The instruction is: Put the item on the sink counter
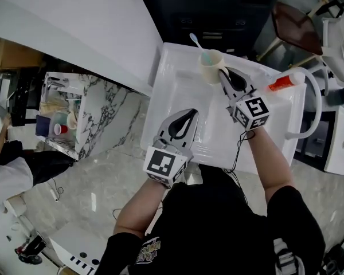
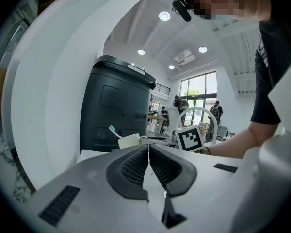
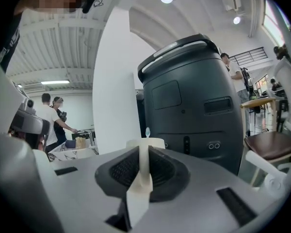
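In the head view, a white sink [image 1: 209, 122] is seen from above, framed by its flat white worktop [image 1: 167, 56]. A cream cup [image 1: 210, 66] with a toothbrush [image 1: 196, 41] in it is seen at the far edge of the basin. It cannot be told whether the cup rests on the worktop or is held just above it. The right hand-held gripper [image 1: 223, 74] is set against the cup's near side. The left hand-held gripper [image 1: 189, 114] is held over the basin, apart from the cup. A tube with a red end [image 1: 284, 82] is laid on the worktop at the right, close to the white arched faucet [image 1: 314, 96].

In the left gripper view, the left hand-held gripper [image 2: 148, 147] is shown with its jaws pressed together and nothing between them. Beyond them the cup [image 2: 129, 141] and toothbrush [image 2: 113, 129] are seen, with the right hand-held gripper's marker cube [image 2: 190, 138] beside them and a dark grey cabinet [image 2: 117, 106] behind.

In the right gripper view, the right hand-held gripper [image 3: 144, 152] is shown pinching the cup's cream handle [image 3: 142, 171] between its jaws. The cup's rim [image 3: 154, 142] is seen just past the jaws, and the toothbrush tip [image 3: 147, 131] is seen above it. The dark grey cabinet [image 3: 194, 101] is seen behind.
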